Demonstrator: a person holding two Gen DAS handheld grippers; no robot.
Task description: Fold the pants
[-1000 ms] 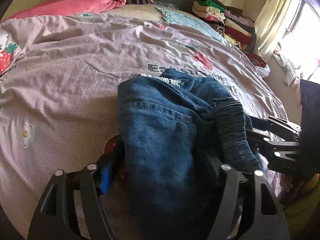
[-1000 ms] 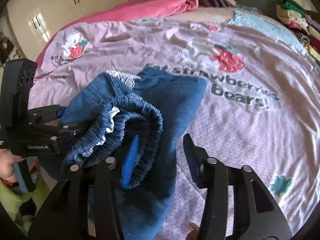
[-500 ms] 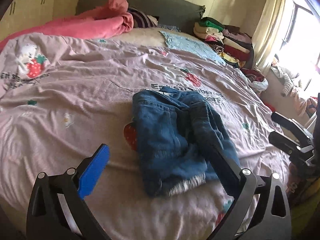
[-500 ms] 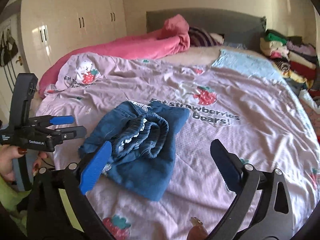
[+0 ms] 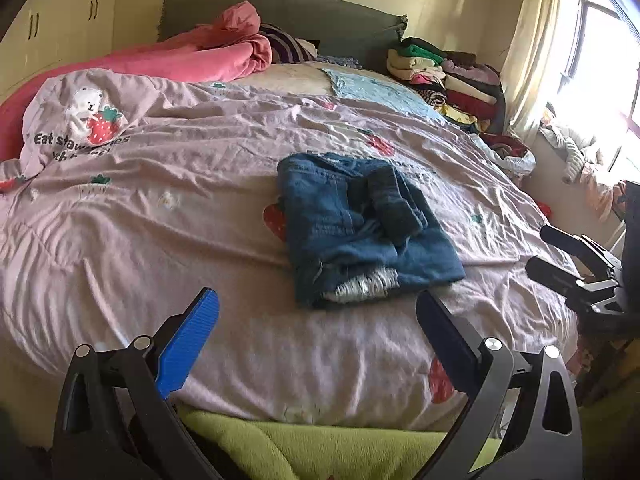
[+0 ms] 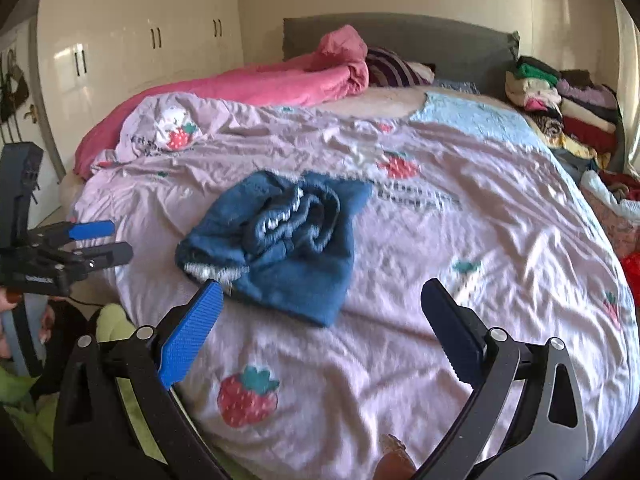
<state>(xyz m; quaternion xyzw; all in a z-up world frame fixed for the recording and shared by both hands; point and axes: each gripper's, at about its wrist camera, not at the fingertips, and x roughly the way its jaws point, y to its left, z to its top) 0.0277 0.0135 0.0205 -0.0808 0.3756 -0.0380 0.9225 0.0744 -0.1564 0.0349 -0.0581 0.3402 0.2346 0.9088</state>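
Note:
The blue denim pants (image 5: 360, 228) lie in a folded bundle on the pink strawberry bedspread (image 5: 168, 240), elastic waistband on top. They also show in the right wrist view (image 6: 280, 240). My left gripper (image 5: 316, 316) is open and empty, held back near the bed's front edge, short of the pants. My right gripper (image 6: 320, 300) is open and empty, also drawn back from the pants. Each gripper shows in the other's view: the right one (image 5: 576, 264) at the right side, the left one (image 6: 92, 240) at the left side.
A rumpled pink quilt (image 5: 192, 60) lies at the head of the bed. Stacked folded clothes (image 5: 448, 76) stand at the far right corner. White wardrobe doors (image 6: 120, 52) stand to the left. A green cloth (image 5: 320, 452) lies below the bed's front edge.
Both grippers let go of the pants, opened wide and pulled back from the bed. The pants now rest folded on the bedspread.

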